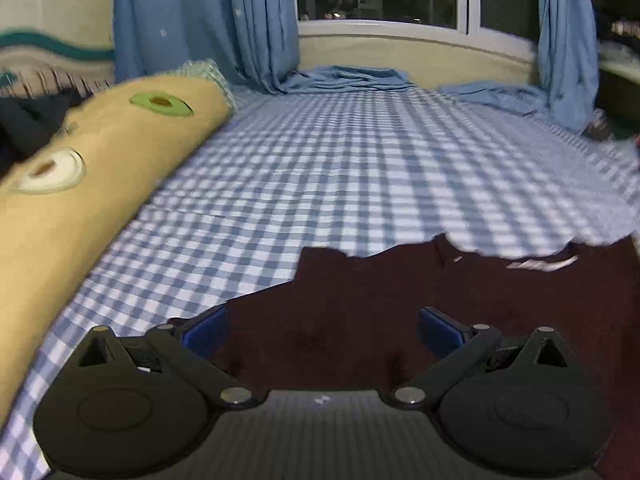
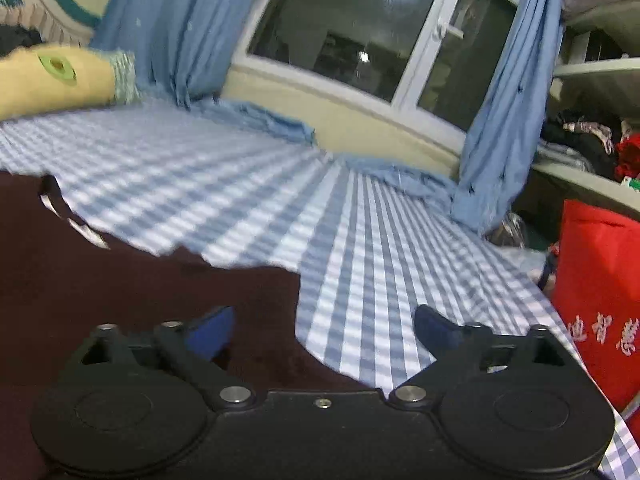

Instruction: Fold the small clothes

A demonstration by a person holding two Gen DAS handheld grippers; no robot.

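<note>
Both our left hand-held gripper [image 1: 322,326] and right hand-held gripper [image 2: 323,326] are spread above the dark maroon garment [image 1: 400,312]. If we pinch only the top layer, the fold on the bed [image 1: 320,168] could become crooked.

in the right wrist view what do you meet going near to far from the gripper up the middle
right gripper → maroon garment → checked sheet → curtain hem → wall → window
</note>
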